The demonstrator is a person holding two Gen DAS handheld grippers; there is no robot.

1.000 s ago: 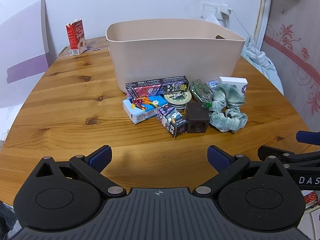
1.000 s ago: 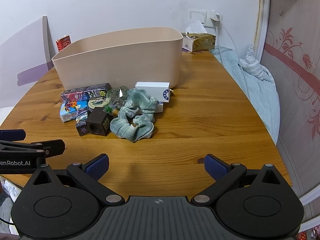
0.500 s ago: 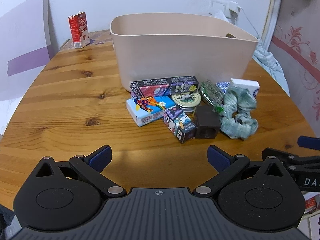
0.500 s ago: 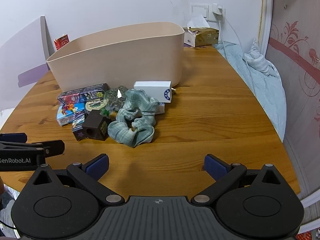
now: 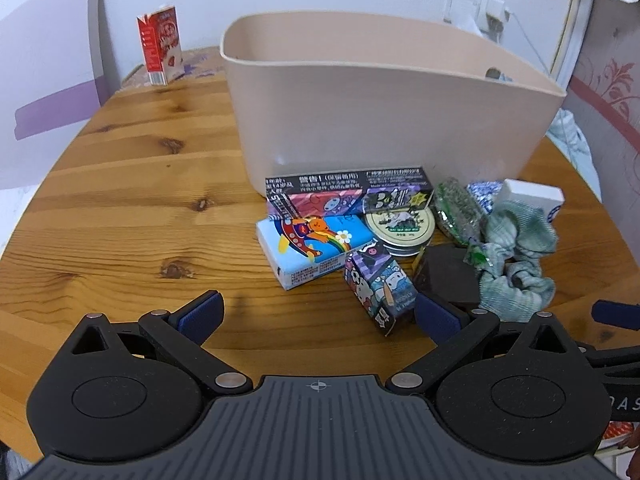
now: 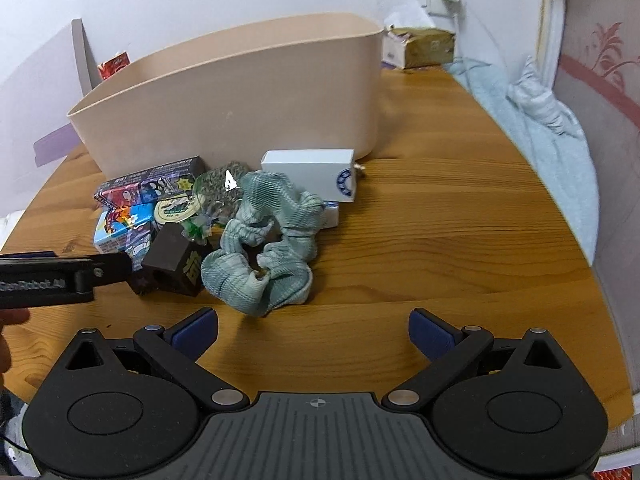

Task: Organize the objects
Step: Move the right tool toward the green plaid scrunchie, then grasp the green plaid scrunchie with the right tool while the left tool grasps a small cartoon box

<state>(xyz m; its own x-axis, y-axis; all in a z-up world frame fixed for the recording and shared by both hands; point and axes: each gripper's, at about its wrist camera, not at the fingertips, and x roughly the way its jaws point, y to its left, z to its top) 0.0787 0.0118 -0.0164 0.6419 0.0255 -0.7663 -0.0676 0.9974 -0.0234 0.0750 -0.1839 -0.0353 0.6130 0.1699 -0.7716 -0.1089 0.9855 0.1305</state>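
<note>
A beige plastic tub (image 5: 384, 120) (image 6: 248, 108) stands on the round wooden table (image 5: 120, 200). In front of it lies a pile: a long dark cartoon box (image 5: 348, 192), a blue rainbow pack (image 5: 316, 248), a round tin (image 5: 400, 226), a small purple cartoon box (image 5: 380, 292), a dark brown cube (image 6: 172, 260), a green scrunchie (image 6: 264, 240), a shiny green packet (image 5: 456, 208) and a white box (image 6: 312, 174). My left gripper (image 5: 318, 316) is open just before the small purple box. My right gripper (image 6: 312, 330) is open just before the scrunchie.
A red carton (image 5: 160, 50) stands at the table's far left by a leaning white board (image 5: 48, 72). A tissue box (image 6: 420, 46) sits behind the tub near a wall socket. Light blue bedding (image 6: 540, 120) lies past the right edge.
Both grippers have moved forward toward the pile, which now looks larger and closer. Both stay open. The objects have not moved.
</note>
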